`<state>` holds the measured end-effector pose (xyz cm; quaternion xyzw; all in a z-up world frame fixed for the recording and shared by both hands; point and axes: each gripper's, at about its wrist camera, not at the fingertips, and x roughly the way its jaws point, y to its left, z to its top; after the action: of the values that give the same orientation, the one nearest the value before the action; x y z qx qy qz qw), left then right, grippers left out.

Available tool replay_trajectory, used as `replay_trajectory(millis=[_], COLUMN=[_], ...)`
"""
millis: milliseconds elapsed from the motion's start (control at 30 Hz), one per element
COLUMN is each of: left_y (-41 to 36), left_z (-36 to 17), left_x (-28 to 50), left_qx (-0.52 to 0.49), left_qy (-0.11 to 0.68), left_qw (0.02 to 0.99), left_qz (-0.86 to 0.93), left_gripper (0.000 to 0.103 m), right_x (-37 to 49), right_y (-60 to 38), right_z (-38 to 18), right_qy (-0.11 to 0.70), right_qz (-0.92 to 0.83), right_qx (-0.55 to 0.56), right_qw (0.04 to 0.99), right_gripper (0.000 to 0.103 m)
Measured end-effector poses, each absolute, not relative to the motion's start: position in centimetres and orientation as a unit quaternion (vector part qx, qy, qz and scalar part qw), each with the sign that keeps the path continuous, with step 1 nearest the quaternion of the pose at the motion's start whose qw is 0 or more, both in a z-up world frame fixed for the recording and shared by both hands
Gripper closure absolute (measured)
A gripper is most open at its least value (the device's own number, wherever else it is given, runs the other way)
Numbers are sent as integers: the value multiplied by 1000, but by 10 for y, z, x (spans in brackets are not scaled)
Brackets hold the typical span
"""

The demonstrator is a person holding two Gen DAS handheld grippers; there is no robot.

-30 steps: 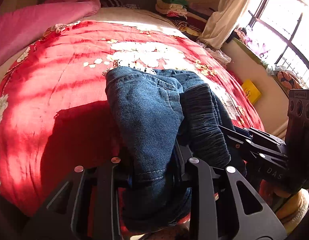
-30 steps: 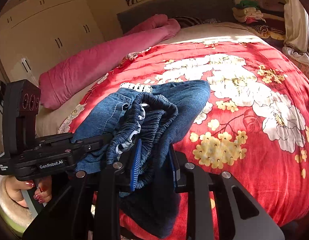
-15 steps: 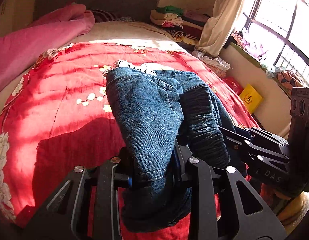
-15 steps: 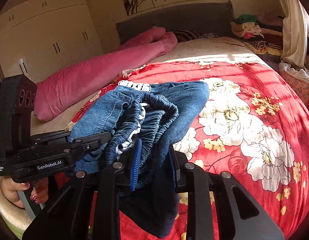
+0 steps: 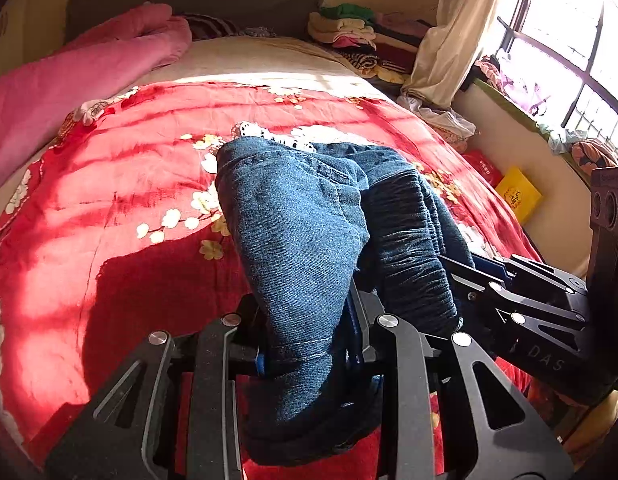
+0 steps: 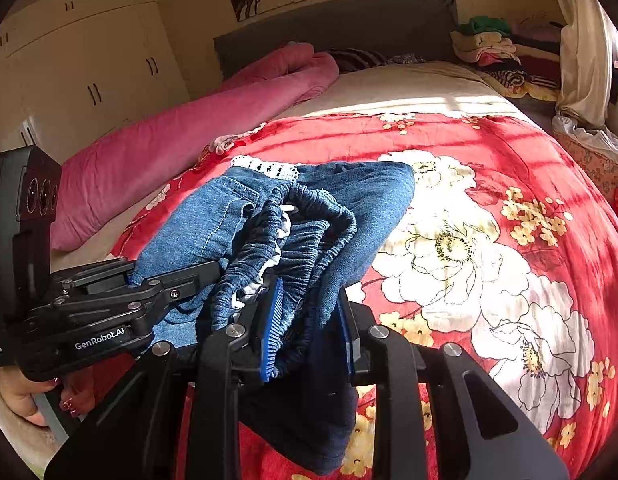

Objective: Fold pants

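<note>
Together clamped on bunched dark blue denim pants [image 5: 305, 248]: left gripper [image 5: 309, 344] on hem fold, right gripper [image 6: 309, 320] on elastic waistband, above red floral quilt [image 6: 509, 184], far end resting there.

It was a home bedroom: a bed [image 6: 409, 84] with a red flowered quilt [image 6: 509, 200], a grey headboard [image 6: 349, 20] behind it, cream wardrobes [image 6: 89, 60] beside it, and folded clothes [image 6: 489, 46] stacked by the headboard.
</note>
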<state>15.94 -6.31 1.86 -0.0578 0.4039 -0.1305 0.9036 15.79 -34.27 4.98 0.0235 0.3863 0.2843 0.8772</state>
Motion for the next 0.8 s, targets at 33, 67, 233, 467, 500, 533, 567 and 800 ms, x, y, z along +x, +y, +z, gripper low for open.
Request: replay_trajectory(millis=[33,67,233,467,500,533,567,800], left_y=[-63,-63,-62,-55,-54,-54,-54,-51], left_z=[13,7,-21,-30,-31,-32,-32,-35], left_x=[163,166,169,169,170,170,170,169], left_qx=[-60,-61,-59,-71,-73,-73,-73,-75], left_qy=[410,416,438,445,445,445,446,447], left_qw=[901,898,889,885,885,885,885,884], left_qz=[-128,-126,-115,-117,-117,-117,-117,-114], left_gripper=[82,82,80,73,72,71,70,64], right_x=[161,165,173,178,180,180,181,175], right_y=[-342,-341,-344,-357,-360,-363,-366,-360], right_z=[44,37,9,-8,-11,-13,-15,-15], right_qy=[394,403,440,463,467,470,473,461], right_qz=[283,280,271,258,252,249,246,219], right_qx=[24,26,43,85,91,99,107,74], right_qw=[874,871,855,844,843,841,839,857], right_gripper=[80,80,80,66,60,58,54,39])
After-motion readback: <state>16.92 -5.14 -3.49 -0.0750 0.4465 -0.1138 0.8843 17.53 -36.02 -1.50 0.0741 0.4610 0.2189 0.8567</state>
